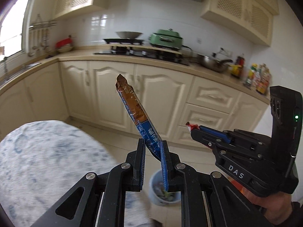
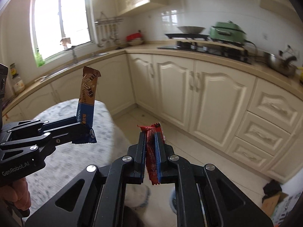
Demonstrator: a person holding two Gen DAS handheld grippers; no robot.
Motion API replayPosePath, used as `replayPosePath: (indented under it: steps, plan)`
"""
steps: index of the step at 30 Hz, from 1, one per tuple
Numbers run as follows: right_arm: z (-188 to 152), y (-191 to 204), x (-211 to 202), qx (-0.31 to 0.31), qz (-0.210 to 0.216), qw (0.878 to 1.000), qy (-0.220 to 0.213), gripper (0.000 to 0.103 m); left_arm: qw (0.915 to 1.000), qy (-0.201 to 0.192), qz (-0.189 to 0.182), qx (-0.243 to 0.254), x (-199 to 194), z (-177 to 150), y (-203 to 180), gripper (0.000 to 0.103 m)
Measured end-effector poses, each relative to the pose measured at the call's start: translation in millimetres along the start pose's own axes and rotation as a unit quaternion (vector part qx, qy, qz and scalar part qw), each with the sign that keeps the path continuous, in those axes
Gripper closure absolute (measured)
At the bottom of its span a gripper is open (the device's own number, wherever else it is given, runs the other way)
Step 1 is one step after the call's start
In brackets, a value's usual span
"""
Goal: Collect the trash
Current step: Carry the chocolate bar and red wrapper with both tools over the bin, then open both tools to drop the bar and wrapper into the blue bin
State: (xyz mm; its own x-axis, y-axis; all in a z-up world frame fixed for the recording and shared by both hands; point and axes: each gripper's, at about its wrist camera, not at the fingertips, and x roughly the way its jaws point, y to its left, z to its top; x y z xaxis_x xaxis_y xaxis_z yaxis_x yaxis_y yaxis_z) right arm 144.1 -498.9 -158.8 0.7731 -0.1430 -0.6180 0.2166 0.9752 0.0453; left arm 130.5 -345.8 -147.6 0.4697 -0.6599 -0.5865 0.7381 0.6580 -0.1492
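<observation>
Brown-and-blue wrapper [image 1: 135, 111] clamped in the left gripper [image 1: 153, 144], red wrapper [image 2: 151, 151] in the right gripper [image 2: 150, 134], both carried above the trash bin [image 1: 164, 198]; next, lower over the bin and release

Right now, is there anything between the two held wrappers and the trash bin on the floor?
Nothing visible. The left gripper holds the brown-and-blue wrapper, the right gripper the red wrapper. The bin stands open on the floor below them, beside the round table.
</observation>
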Motion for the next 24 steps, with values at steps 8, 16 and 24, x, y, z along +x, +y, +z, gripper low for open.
replayPosePath:
  steps: [8, 16, 24]
  plan:
    - [-44.2, -107.1, 24.9, 0.066, -0.041, 0.996, 0.049, 0.095, 0.9943, 0.084, -0.063, 0.017, 102.6, -6.7, -59.9, 0.092]
    - [-97.6, -180.8, 94.5, 0.131, -0.044, 0.983, 0.124, 0.094, 0.9769, 0.201, -0.072, -0.006, 220.2, -19.6, -64.9, 0.092]
    - [-150.9, -227.1, 154.1, 0.188, -0.036, 0.965, 0.177, 0.092, 0.9473, 0.313, -0.068, -0.011, 318.7, -38.9, -58.6, 0.088]
